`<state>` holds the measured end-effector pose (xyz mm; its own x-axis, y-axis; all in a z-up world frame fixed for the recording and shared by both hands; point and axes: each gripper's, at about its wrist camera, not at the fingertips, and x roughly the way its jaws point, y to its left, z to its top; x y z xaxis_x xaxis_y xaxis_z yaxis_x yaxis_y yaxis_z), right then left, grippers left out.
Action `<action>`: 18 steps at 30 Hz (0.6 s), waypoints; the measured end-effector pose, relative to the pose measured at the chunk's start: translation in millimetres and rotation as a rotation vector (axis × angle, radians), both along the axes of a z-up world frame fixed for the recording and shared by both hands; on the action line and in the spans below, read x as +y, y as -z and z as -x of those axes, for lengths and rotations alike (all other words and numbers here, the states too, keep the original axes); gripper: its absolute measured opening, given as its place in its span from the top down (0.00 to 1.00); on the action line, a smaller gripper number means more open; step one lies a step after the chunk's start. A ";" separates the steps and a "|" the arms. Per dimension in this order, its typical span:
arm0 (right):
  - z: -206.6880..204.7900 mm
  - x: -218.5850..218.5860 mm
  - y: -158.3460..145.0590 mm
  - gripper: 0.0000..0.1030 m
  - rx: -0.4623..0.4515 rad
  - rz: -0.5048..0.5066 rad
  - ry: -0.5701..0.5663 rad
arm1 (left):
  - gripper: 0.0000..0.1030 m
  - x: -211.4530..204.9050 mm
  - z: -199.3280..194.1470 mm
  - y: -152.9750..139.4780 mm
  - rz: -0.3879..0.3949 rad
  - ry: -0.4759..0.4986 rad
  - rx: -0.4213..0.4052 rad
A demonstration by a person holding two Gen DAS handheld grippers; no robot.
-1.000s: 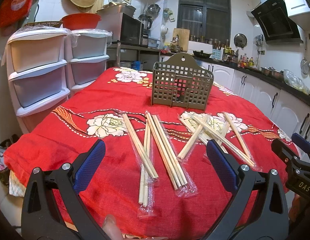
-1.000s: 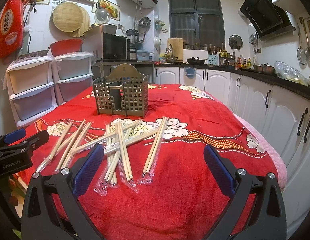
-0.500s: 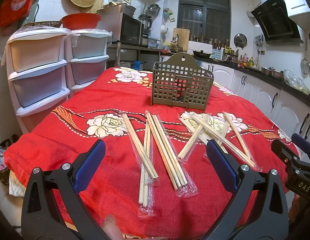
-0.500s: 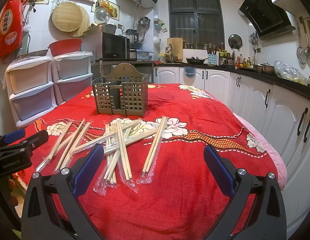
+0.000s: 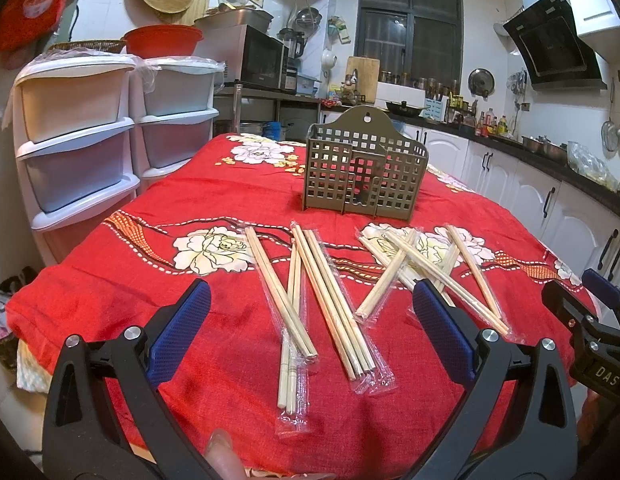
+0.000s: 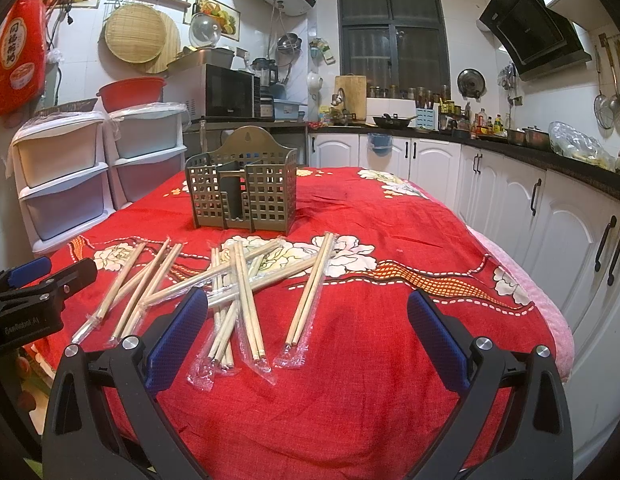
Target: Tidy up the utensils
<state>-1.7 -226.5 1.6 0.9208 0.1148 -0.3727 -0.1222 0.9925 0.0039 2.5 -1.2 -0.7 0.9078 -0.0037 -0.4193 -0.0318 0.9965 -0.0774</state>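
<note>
Several pairs of wooden chopsticks in clear plastic sleeves (image 5: 334, 292) lie scattered on the red flowered tablecloth (image 5: 122, 288); they also show in the right wrist view (image 6: 246, 292). A brown perforated utensil holder (image 5: 362, 176) stands upright behind them, also in the right wrist view (image 6: 244, 196). My left gripper (image 5: 310, 316) is open and empty, above the table's near edge, in front of the left chopstick group. My right gripper (image 6: 306, 320) is open and empty, in front of the right group. Each gripper shows at the edge of the other's view.
White plastic drawer units (image 5: 82, 136) stand left of the table. White kitchen cabinets (image 6: 530, 208) and a dark counter with pots run along the right. A microwave (image 6: 230, 94) sits behind the table.
</note>
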 end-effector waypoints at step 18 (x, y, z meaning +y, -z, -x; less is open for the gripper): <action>-37.0 25.1 -8.2 0.06 0.084 0.058 -0.177 | 0.10 35.5 -21.0 -2.5 0.038 -0.075 0.068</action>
<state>35.3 -201.4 9.8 0.8535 0.2483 -0.4581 -0.2965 0.9544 -0.0351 23.4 34.2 1.8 0.8754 0.0461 -0.4811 -0.1128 0.9874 -0.1107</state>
